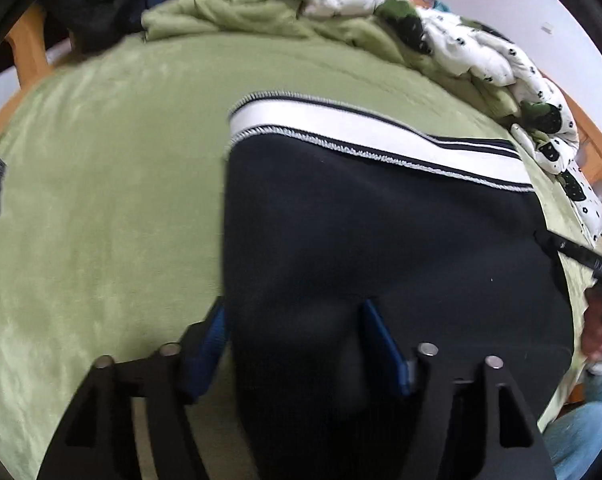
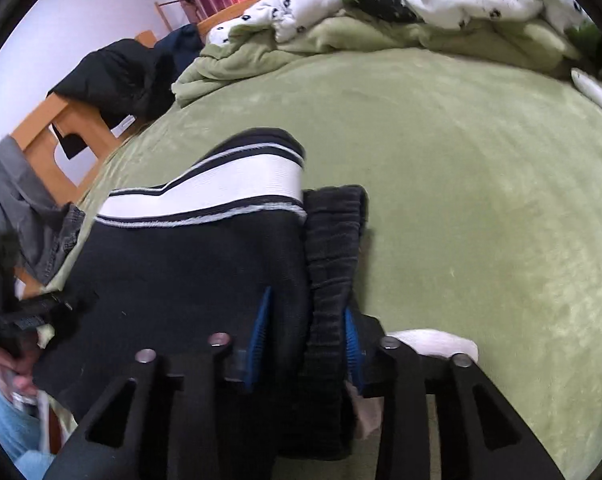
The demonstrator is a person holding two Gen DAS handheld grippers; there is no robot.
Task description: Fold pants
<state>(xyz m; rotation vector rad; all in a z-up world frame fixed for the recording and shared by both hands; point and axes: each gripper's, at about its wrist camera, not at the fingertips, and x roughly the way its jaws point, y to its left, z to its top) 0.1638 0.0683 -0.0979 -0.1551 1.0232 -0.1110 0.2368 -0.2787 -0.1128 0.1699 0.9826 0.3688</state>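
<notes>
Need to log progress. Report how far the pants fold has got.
Done: the black pants with a white striped waistband lie doubled on the green fleece blanket. In hand: left gripper and right gripper each clamp fabric. Left: finish the fold, release.

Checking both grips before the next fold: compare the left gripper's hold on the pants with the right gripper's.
The left gripper has its jaws set wide around smooth dark fabric of the pants; the right gripper has them closer together, on the ribbed waistband. The left one grips the pants' left edge, the right one the right edge. Both hold the same pants over the green blanket.
</notes>
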